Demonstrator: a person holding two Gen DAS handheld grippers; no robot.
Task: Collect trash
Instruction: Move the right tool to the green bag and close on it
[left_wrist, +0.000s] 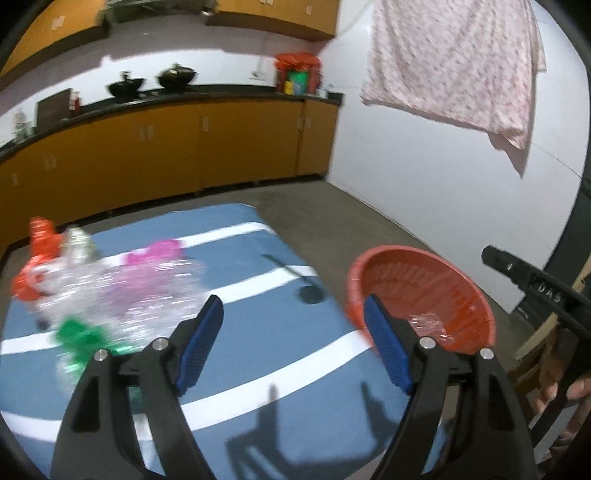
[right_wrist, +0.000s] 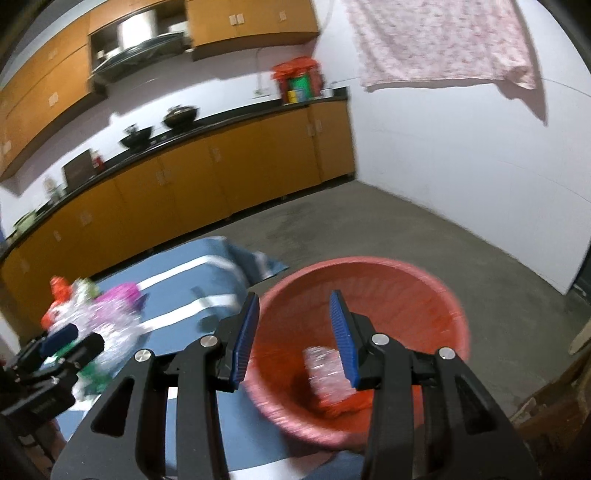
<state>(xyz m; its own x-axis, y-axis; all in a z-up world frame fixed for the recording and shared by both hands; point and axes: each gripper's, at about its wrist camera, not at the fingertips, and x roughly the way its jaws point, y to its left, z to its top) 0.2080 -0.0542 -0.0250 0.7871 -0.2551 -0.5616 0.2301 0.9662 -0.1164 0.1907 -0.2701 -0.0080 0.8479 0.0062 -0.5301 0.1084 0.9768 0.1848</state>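
Note:
A heap of crinkled plastic wrappers (left_wrist: 110, 291), clear, pink, red and green, lies on the blue cloth with white stripes (left_wrist: 266, 332) at the left. A red basin (left_wrist: 461, 291) stands at the cloth's right edge with a clear wrapper (left_wrist: 428, 321) in it. My left gripper (left_wrist: 293, 306) is open above the cloth between heap and basin, holding nothing. My right gripper (right_wrist: 294, 299) hangs open over the basin (right_wrist: 388, 288), nothing between its blue pads; a clear wrapper (right_wrist: 327, 373) and a red scrap lie below it. The heap (right_wrist: 107, 314) shows blurred at the left.
A black ladle-like utensil (left_wrist: 308, 291) lies on the cloth near the basin. Orange cabinets (left_wrist: 184, 147) with a dark counter line the back wall. A pink patterned cloth (left_wrist: 454, 62) hangs on the right wall. Grey floor (right_wrist: 406, 229) lies beyond. A hand (left_wrist: 576, 391) holds the other gripper.

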